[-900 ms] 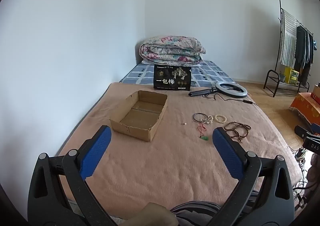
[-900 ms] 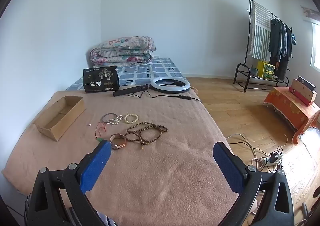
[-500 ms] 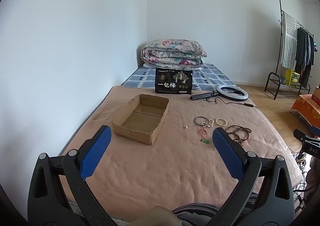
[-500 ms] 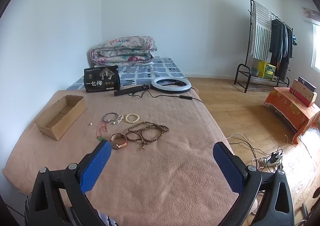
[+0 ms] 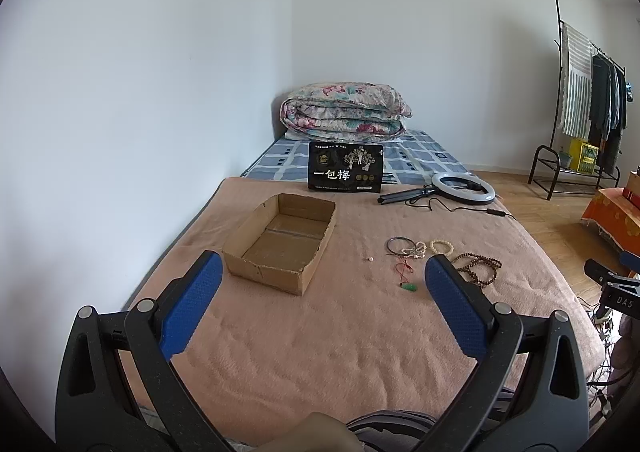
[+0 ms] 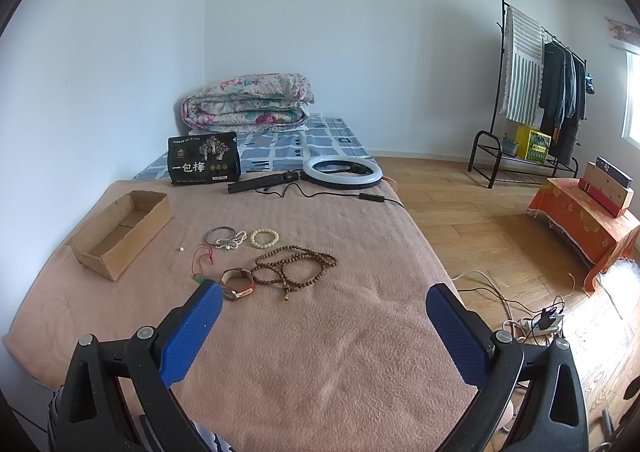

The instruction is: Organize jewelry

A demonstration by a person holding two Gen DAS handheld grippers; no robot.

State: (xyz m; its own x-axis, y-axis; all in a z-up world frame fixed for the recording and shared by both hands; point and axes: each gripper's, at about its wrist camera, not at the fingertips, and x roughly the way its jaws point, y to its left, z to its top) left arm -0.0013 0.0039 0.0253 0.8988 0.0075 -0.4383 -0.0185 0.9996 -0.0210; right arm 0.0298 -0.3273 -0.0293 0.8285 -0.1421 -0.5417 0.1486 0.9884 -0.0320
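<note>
Left wrist view: sits behind its own fingers, above the bed's near end, facing down its length toward the cardboard box point(image 5: 280, 248). Right wrist view: same end, offset right, angled lower, nearer the bead necklace point(image 6: 296, 266). Shared: box, jewelry, ring light point(image 6: 340, 171).

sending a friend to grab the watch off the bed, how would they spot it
On the bed's pink blanket, right of the cardboard box, lies a cluster of jewelry. The watch sits at its near edge, touching the long brown bead necklace; it alone has a flat strap.
</note>
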